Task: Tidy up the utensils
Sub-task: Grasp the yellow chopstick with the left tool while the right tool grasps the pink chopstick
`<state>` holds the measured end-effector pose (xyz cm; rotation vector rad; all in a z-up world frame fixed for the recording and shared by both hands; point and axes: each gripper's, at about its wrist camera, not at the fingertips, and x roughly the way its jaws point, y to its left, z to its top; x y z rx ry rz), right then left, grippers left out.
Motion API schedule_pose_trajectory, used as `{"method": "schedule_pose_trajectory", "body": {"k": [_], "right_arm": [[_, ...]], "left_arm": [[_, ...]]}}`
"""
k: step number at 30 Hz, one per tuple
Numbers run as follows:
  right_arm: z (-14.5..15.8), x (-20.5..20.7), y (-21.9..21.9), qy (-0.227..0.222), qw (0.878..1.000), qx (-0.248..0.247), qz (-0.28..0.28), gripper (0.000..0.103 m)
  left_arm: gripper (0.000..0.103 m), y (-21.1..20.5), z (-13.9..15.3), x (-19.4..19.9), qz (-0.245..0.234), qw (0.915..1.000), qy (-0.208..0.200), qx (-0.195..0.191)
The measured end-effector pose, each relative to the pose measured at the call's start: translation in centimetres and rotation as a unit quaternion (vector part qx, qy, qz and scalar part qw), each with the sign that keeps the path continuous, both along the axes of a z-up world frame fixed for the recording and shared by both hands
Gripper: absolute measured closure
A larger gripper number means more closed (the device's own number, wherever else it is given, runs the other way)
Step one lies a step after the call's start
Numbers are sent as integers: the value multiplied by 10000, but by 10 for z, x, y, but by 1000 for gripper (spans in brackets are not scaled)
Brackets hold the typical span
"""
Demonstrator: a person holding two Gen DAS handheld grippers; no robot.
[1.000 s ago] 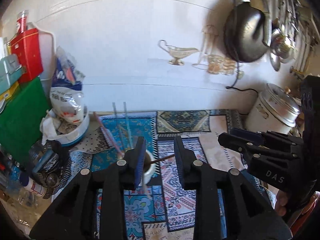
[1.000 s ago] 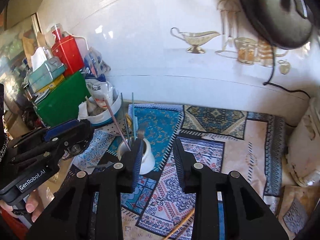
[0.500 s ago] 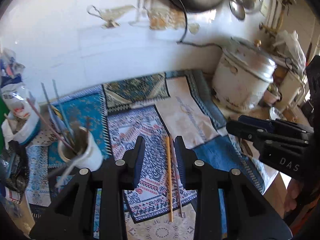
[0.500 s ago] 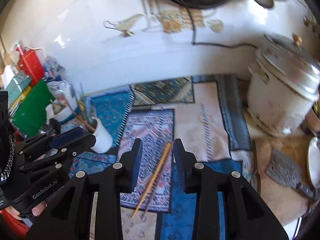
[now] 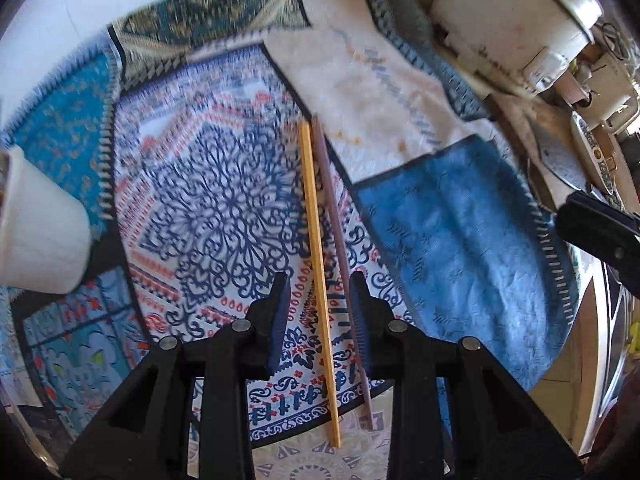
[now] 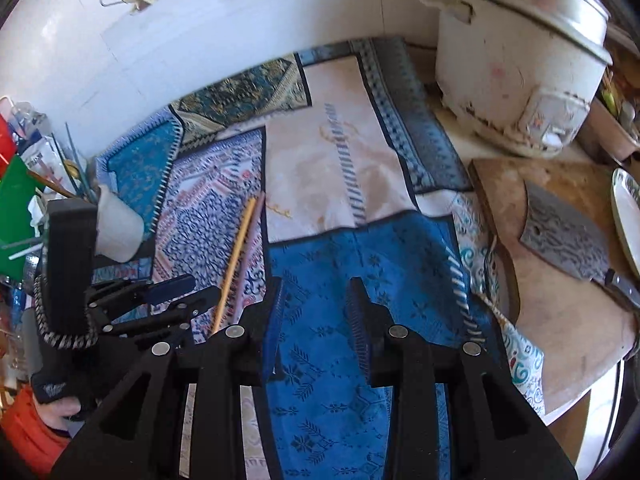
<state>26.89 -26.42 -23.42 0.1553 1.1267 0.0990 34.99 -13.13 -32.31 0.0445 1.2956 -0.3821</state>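
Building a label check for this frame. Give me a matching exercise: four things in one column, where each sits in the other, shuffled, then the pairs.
Things:
1. yellow chopstick
2. cleaver
3. white cup
4. rice cooker

Places:
A. on the wooden cutting board
B. at the back right, against the wall
C. between the left claw's fingers, on the patterned mat
D. at the mat's left edge, holding utensils

Pairs: 1-C, 2-A, 3-D, 4-B

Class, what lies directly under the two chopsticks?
The patterned mat lies under the yellow chopstick and the brown chopstick. What the mat covers beneath cannot be seen.
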Motion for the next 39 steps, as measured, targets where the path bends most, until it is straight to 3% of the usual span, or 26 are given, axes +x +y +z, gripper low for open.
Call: {"method": "schedule_pose_trajectory", "body": {"k": [5, 14, 17, 26, 33, 39], "right_arm": [[-17, 1, -1, 213, 9998, 25, 48, 74], [-38, 12, 5, 424, 9989, 170, 128, 74], [-44, 17, 9, 494, 9983, 257, 171, 74], [-69, 46, 42, 796, 9940, 609, 448, 74], [-83, 63, 75, 918, 9919, 484, 731, 74], [-86, 68, 82, 826, 9927, 436, 760, 83]], "left_arm": [[85, 0, -14, 8, -31, 9999, 145, 7], [87, -7, -13, 27, -127, 9999, 92, -16], [98, -7, -16, 28, -227, 9997, -9, 86], [99, 18, -15, 24, 1, 9999, 69, -131], [99, 31, 6, 6, -26, 9994, -353, 45], [99, 40, 16, 2, 57, 9986, -516, 36]]}}
